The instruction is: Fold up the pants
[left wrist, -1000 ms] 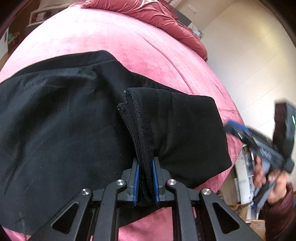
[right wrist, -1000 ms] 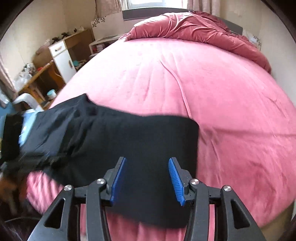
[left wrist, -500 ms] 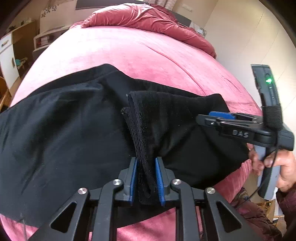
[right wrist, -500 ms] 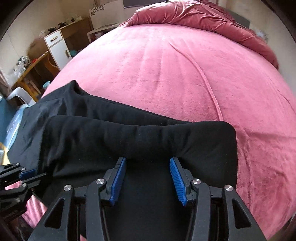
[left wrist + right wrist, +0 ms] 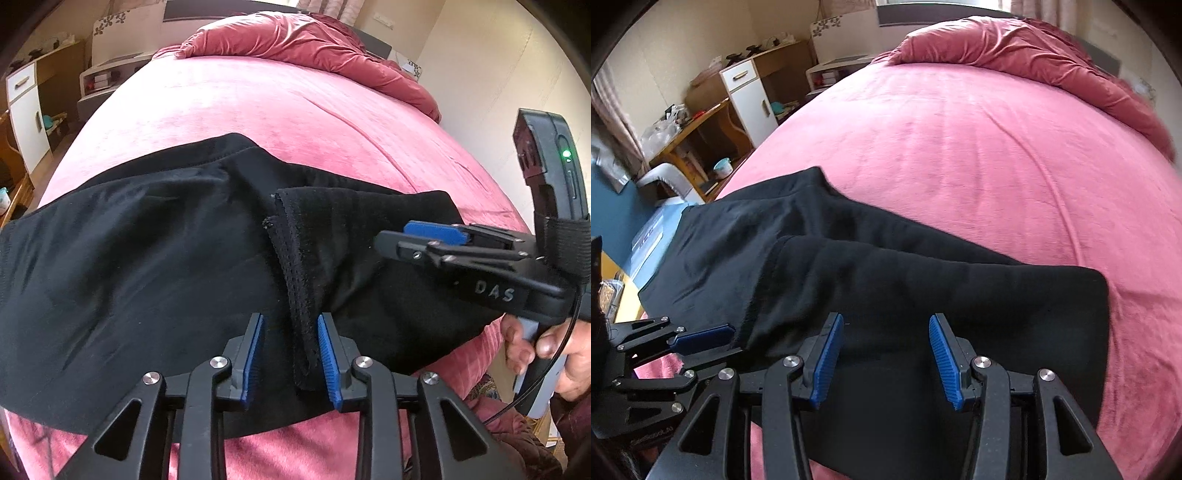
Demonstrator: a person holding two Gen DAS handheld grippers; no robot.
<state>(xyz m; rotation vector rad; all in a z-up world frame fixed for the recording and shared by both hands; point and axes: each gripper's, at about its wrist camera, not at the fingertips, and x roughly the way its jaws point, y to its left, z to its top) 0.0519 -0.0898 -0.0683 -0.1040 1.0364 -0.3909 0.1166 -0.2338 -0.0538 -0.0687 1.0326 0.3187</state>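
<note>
Black fleece pants point(image 5: 155, 258) lie folded over on a pink velvet bed point(image 5: 295, 122). Left gripper point(image 5: 290, 354) and right gripper point(image 5: 882, 356) both hover with jaws apart, holding nothing. The fold looks laid; the next move calls for regripping an end for another fold.

A home bedroom: pink bed point(image 5: 979, 147), rumpled duvet point(image 5: 1015, 48), cabinet point(image 5: 748, 96).

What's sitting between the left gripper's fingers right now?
In the left wrist view, the stitched hem of the black pants lies between the open left gripper fingers, untouched by either.

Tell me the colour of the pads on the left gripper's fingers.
Blue, ribbed pads on black fingers, clearest in the left wrist view.
</note>
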